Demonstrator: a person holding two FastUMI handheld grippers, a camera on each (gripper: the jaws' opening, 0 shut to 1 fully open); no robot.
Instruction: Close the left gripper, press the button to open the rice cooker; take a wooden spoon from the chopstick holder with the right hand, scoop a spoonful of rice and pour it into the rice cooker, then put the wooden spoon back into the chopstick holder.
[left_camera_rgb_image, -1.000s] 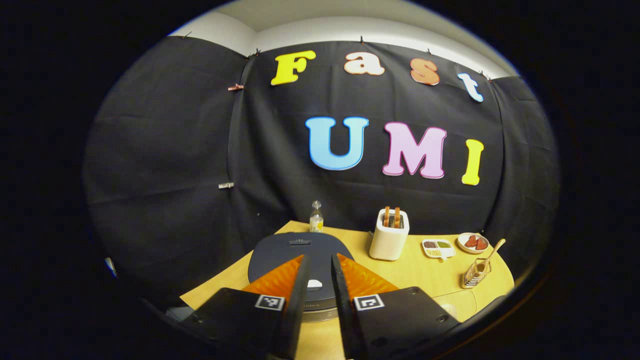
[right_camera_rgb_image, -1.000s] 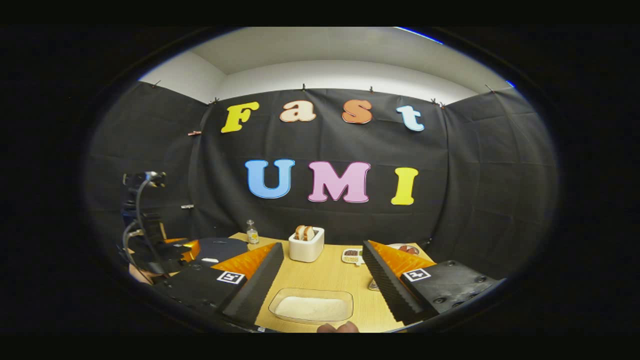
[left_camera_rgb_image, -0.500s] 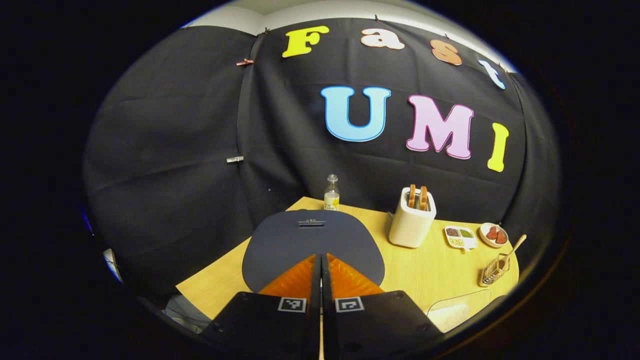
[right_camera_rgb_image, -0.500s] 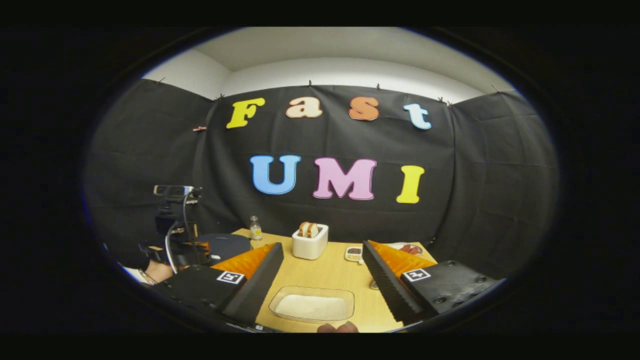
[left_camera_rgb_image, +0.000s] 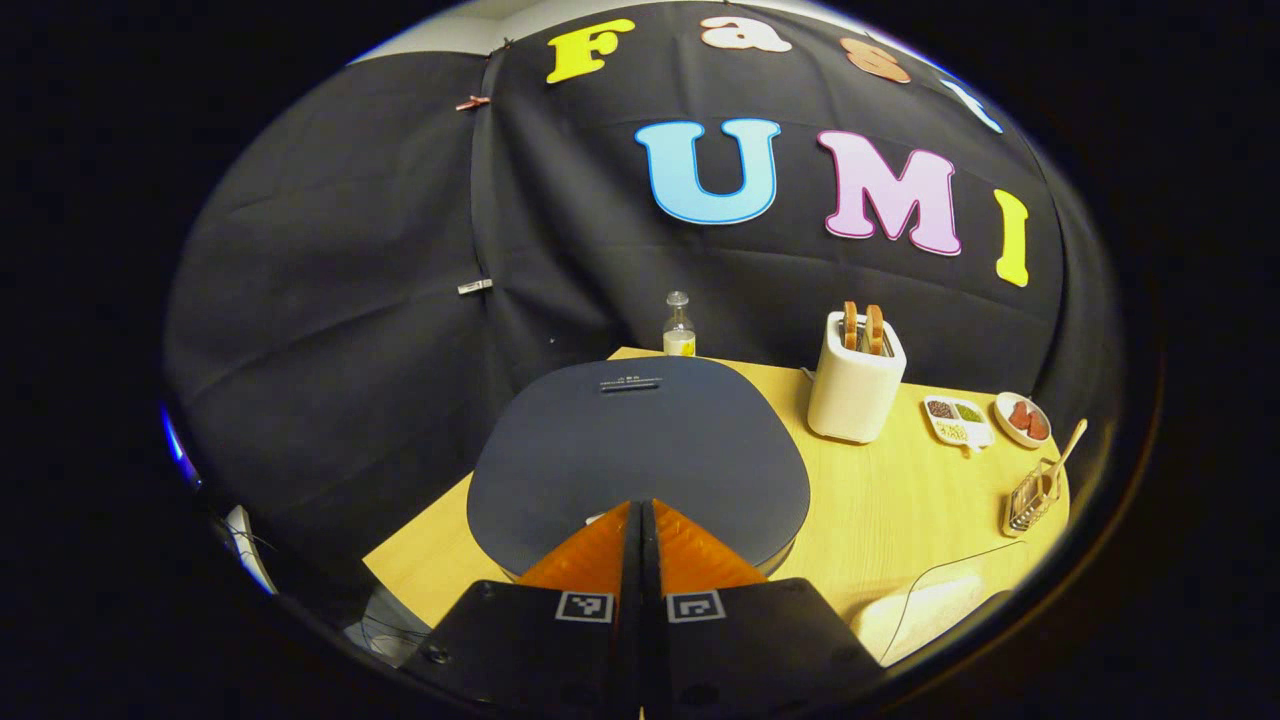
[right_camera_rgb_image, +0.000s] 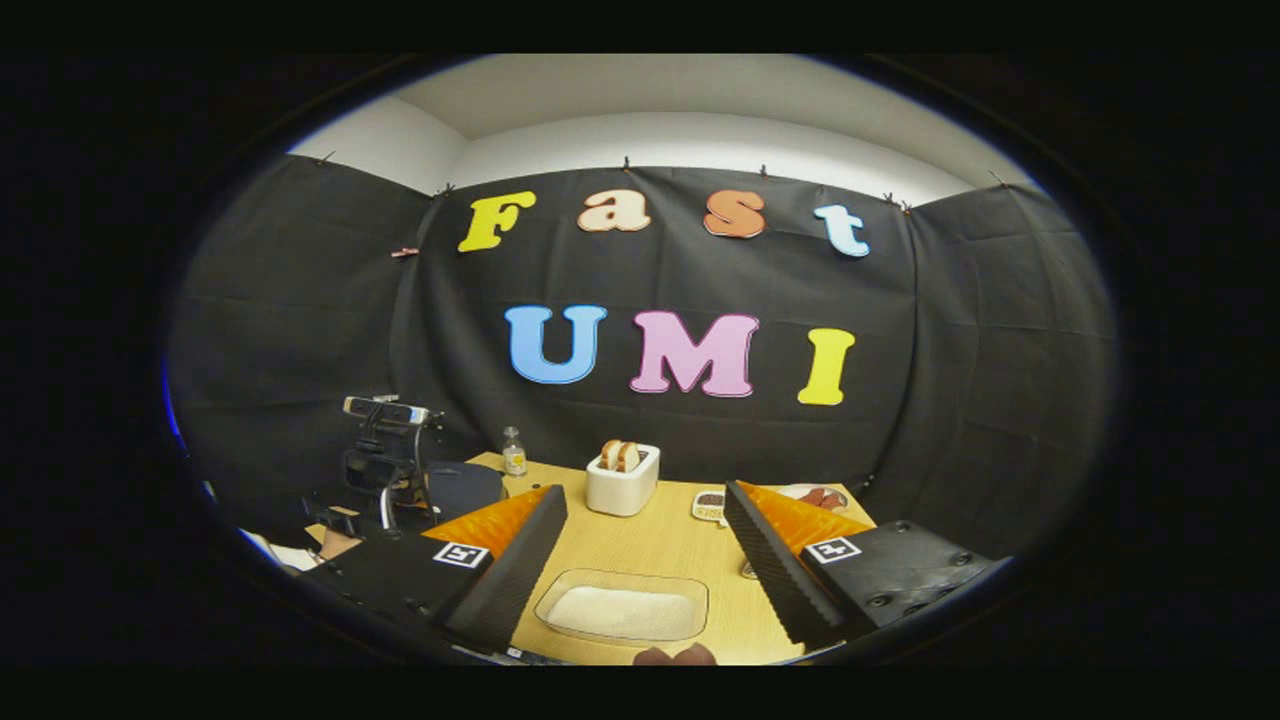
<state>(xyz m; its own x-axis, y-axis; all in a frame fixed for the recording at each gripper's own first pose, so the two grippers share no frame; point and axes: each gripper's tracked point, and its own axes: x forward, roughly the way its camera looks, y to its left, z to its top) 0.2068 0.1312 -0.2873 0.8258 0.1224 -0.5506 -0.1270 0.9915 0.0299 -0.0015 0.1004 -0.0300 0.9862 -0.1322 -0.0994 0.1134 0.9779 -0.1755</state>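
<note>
Found left claw (left_camera_rgb_image: 640, 508) in the left gripper view with fingers pressed flat together, nothing between them, tips lying over the near edge of the rice cooker (left_camera_rgb_image: 640, 440). Could not make out the button under those tips, so could not tell whether touched or not. Saw the dark lid down flat, not lifted. Judged the closing step done and the button press in hand, with the opening not yet achieved. Spotted the wooden spoon (left_camera_rgb_image: 1065, 445) standing in the chopstick holder (left_camera_rgb_image: 1030, 495) at the far right of the bench (left_camera_rgb_image: 900, 490), well apart from the cooker. Noticed a clear tray of rice (left_camera_rgb_image: 940, 605) at the near right edge, plus a toaster (left_camera_rgb_image: 855, 390) and a small bottle (left_camera_rgb_image: 679, 325) farther back.

Turned to the right gripper view: found right claw (right_camera_rgb_image: 645, 492) spread wide and holding nothing, hanging above the bench with the tray of rice (right_camera_rgb_image: 622, 608) lying between and below its fingers. Saw the rice lying level, apparently unscooped. Made out the rice cooker (right_camera_rgb_image: 465, 488) off to the left, lid down there too.

Reckoned nearly everything left: opening the lid, fetching the spoon, scooping, pouring into the cooker, returning the spoon to the holder.
</note>
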